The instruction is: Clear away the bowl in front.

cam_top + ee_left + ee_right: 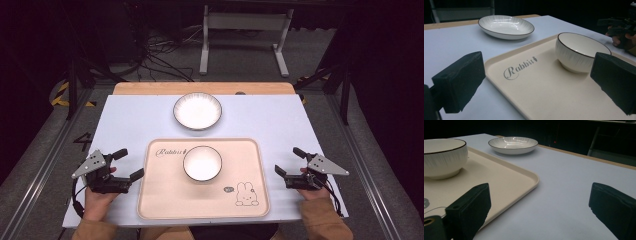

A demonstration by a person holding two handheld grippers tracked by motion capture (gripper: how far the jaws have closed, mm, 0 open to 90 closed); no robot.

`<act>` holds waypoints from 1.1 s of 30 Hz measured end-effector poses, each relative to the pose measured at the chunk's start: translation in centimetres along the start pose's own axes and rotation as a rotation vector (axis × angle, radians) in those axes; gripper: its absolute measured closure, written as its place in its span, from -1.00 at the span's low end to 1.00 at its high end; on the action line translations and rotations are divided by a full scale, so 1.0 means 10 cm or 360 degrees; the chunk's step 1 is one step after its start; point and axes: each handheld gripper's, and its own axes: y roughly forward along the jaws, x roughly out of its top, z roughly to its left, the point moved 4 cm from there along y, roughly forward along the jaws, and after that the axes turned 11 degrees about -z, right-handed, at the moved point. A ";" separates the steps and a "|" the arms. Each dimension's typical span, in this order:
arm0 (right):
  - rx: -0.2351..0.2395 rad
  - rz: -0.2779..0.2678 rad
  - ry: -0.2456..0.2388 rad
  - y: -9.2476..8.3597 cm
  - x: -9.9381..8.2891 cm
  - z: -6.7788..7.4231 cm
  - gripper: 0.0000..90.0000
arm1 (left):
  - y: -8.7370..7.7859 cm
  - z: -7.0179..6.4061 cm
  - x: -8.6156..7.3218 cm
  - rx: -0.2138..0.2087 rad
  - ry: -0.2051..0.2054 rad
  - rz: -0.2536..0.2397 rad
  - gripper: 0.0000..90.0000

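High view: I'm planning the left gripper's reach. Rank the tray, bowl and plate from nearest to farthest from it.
From the left gripper:
1. Tray, just to its right, edge beside the jaws.
2. Bowl, on the tray's middle, farther right.
3. Plate, off the tray, toward the table's far side.
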 end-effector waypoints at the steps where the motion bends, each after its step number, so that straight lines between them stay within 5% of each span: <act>1: 0.0000 0.0000 0.0001 0.00 0.00 0.00 -0.90 | -0.01 0.01 -0.03 0.0002 -0.0004 0.0012 -0.99; 17: -0.0001 0.0001 0.0000 0.00 0.00 0.00 -0.90 | -0.04 0.04 -0.19 0.0010 -0.0049 0.0033 -0.99; 23: -0.0001 0.0001 -0.0003 0.00 0.00 0.00 -0.90 | 0.00 0.01 -0.22 0.0078 0.0014 0.0088 -0.99; 26: 0.0002 0.0000 -0.0004 0.00 0.00 0.00 -0.90 | 0.03 0.01 -0.23 0.0111 -0.0027 0.0138 -0.99; 33: 0.0004 0.0001 -0.0006 0.00 0.00 0.01 -0.90 | -0.01 0.03 -0.22 0.0084 -0.0083 0.0070 -0.99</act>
